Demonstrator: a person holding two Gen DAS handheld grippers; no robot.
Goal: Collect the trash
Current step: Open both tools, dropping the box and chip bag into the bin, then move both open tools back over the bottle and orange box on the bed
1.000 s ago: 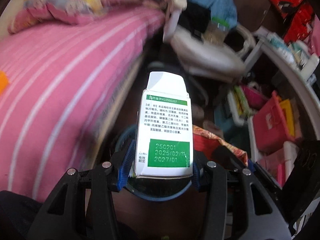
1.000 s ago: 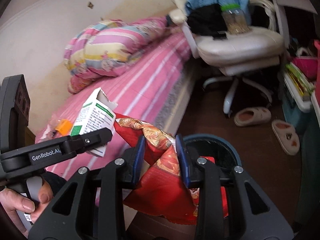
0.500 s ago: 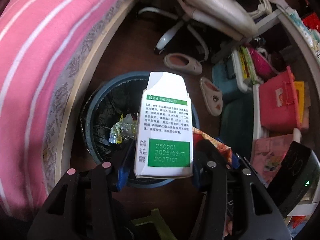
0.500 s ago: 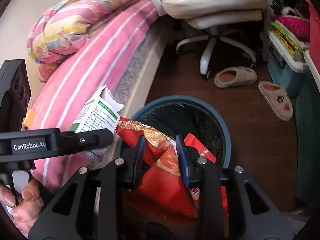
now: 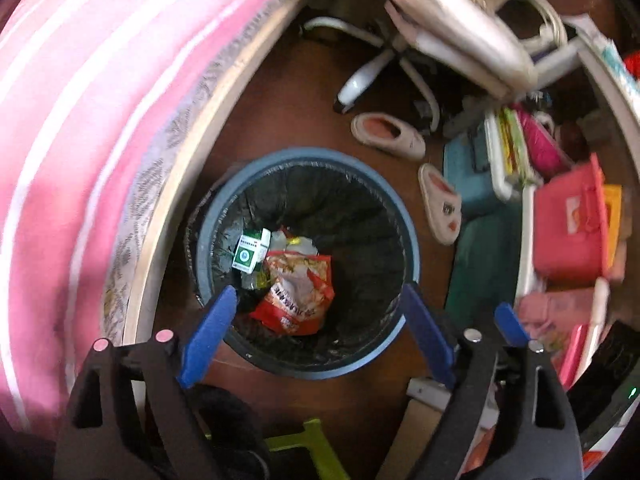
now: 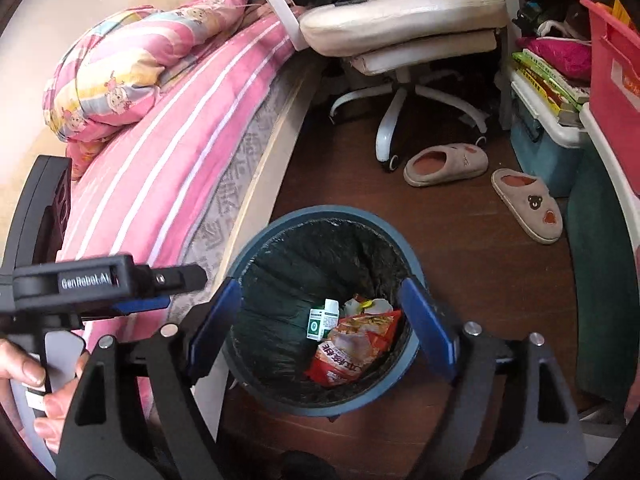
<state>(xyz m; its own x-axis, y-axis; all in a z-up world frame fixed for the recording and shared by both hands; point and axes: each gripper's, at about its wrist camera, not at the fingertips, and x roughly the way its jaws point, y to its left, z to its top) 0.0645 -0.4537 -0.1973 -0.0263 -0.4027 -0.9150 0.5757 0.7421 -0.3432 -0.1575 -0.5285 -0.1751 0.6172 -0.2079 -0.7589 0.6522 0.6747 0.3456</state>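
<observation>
- The bed (image 6: 160,168), with its pink, white-striped cover, fills the left side of both wrist views; a rolled, patterned quilt (image 6: 120,68) lies at its far end.
- A white swivel chair (image 6: 400,28) stands beyond the bed's foot, its star base on the dark wooden floor (image 6: 460,260).
- The trash bin (image 5: 412,248), round with a blue rim and a black liner, stands on the floor just beside the bed's edge, directly under both grippers.
- The left gripper (image 5: 316,320) points steeply down at the bin; its jaws have just been opening and stand wide, with nothing between the blue pads. In the right wrist view its body shows side-on at the left, held by a hand (image 6: 28,384).
- The right gripper (image 6: 320,324) also hangs above the bin, jaws just opened wide and empty, its pads framing the bin's mouth.
- The red snack bag (image 5: 296,296) lies crumpled at the bottom of the bin, below and between the left gripper's pads, clear of them.
- Two slippers (image 6: 444,164) lie on the floor past the bin, near the chair base.
- The white and green medicine box (image 5: 250,252) lies inside the bin as well, touching the bag's upper left edge, toward the bed-side wall of the liner.
- Some crumpled silvery and yellow wrappers (image 5: 296,242) sit behind the bag at the bin's bottom.
</observation>
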